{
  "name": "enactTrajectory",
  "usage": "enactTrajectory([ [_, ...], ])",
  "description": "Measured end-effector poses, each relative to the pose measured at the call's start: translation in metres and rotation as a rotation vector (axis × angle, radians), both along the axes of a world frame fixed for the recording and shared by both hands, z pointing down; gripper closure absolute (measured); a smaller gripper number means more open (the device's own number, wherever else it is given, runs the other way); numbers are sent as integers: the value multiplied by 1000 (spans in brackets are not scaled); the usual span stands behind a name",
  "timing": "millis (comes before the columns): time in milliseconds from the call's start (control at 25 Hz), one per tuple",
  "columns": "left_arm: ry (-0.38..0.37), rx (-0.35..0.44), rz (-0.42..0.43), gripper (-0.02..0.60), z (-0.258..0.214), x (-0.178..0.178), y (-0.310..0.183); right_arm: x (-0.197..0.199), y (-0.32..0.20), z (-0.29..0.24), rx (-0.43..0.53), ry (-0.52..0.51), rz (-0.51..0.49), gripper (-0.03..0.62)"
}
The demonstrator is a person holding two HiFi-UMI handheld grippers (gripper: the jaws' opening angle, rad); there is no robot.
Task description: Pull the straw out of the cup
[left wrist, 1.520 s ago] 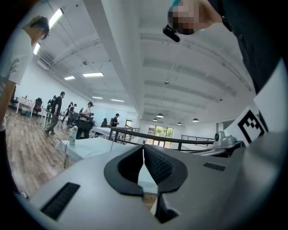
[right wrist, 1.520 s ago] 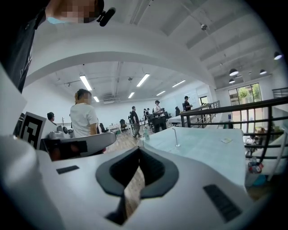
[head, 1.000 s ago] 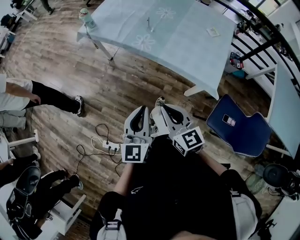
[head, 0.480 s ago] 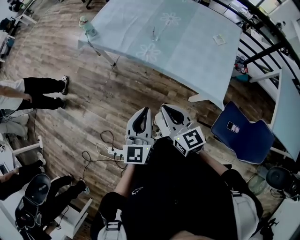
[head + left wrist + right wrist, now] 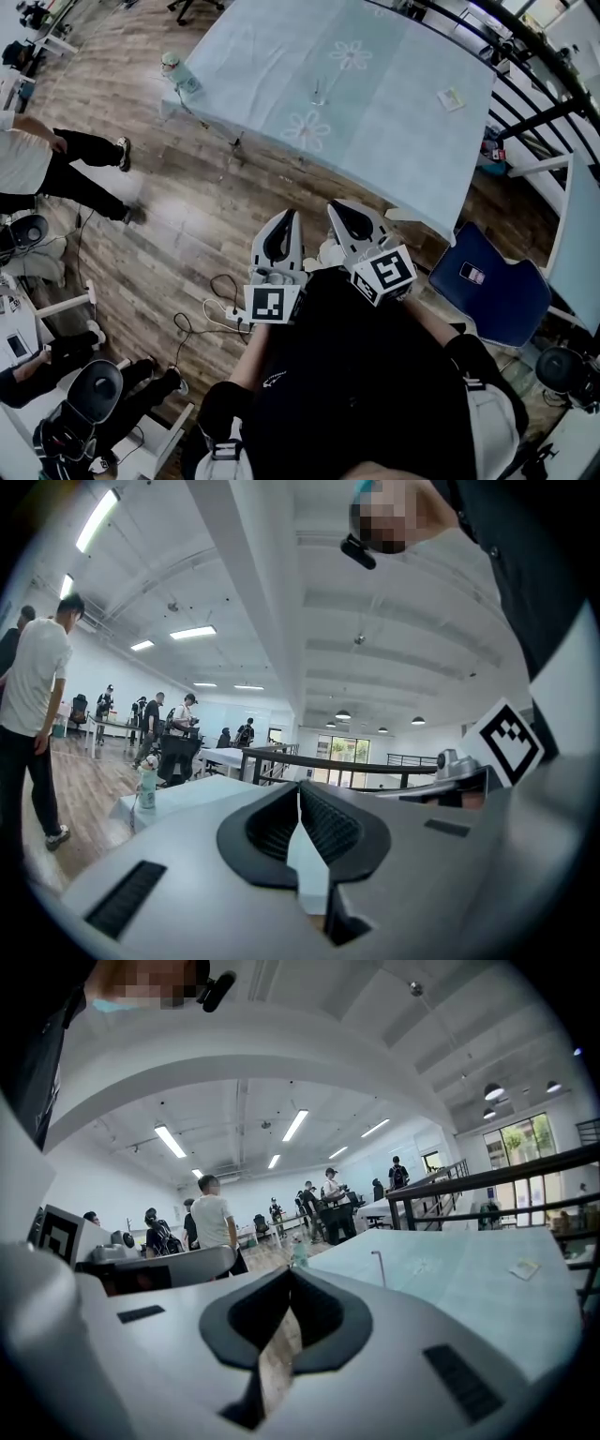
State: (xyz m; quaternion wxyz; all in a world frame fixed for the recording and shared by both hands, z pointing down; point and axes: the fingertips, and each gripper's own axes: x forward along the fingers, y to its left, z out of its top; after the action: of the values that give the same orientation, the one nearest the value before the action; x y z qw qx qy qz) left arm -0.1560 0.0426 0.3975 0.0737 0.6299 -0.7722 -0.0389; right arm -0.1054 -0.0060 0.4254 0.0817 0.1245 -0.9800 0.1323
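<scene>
Black ribbed pads [image 5: 270, 829] on the left gripper [image 5: 298, 792]: tips touching, jaws closed, nothing between them. There is a narrow slit below the tips, with pale cloth visible through it. Right gripper [image 5: 291, 1275] is the same: jaws closed tip to tip and empty, wood floor [image 5: 187, 187] showing through the slit.

Head view: both grippers sit side by side, close in against the person's chest and over the floor. Their jaws point toward the table [image 5: 403, 112] and the marker cubes [image 5: 270, 304] face the camera.

The table is well apart from both grippers. It is covered in pale blue cloth [image 5: 375, 56] with white flower prints.

- **Straw and cup:** the straw [image 5: 379, 1267] stands upright in the cup [image 5: 319, 97], on the near half of the table between two flower prints. The cup is clear and too small to resolve further.
- **Bottle:** the bottle [image 5: 171, 67] stands at the table's left corner.
- **Card:** a small card [image 5: 451, 97] lies flat toward the right side of the table.

Off the table:

- **Chair:** a blue chair [image 5: 497, 291] is right of the grippers, with a phone [image 5: 472, 273] on its seat.
- **Power strip:** a white power strip [image 5: 223, 314] with a dark cable lies on the floor just left of the left gripper.
- **Person:** a person [image 5: 28, 164] in a white shirt and dark trousers is at the far left on the floor.

More people are visible at desks far back in both gripper views.
</scene>
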Motion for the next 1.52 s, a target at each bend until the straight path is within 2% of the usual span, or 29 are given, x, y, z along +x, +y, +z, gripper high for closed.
enactTrajectory([
  [320, 1, 3, 38, 561, 0, -15, -45, -9, -45, -2, 8, -3, 56, 583],
  [560, 31, -12, 71, 561, 7, -20, -71, 4, -69, 1, 10, 17, 131, 583],
  [840, 48, -6, 163, 561, 14, -33, -109, 13, -106, 3, 11, 47, 278, 583],
  [1200, 104, -42, 291, 561, 34, -84, -160, -23, -138, 6, 12, 100, 416, 583],
  [1400, 60, -79, 383, 561, 47, -116, -196, -49, -160, 7, -5, 115, 503, 583],
  [1520, 7, -96, 436, 561, 59, -135, -216, -66, -168, 5, -1, 119, 536, 583],
])
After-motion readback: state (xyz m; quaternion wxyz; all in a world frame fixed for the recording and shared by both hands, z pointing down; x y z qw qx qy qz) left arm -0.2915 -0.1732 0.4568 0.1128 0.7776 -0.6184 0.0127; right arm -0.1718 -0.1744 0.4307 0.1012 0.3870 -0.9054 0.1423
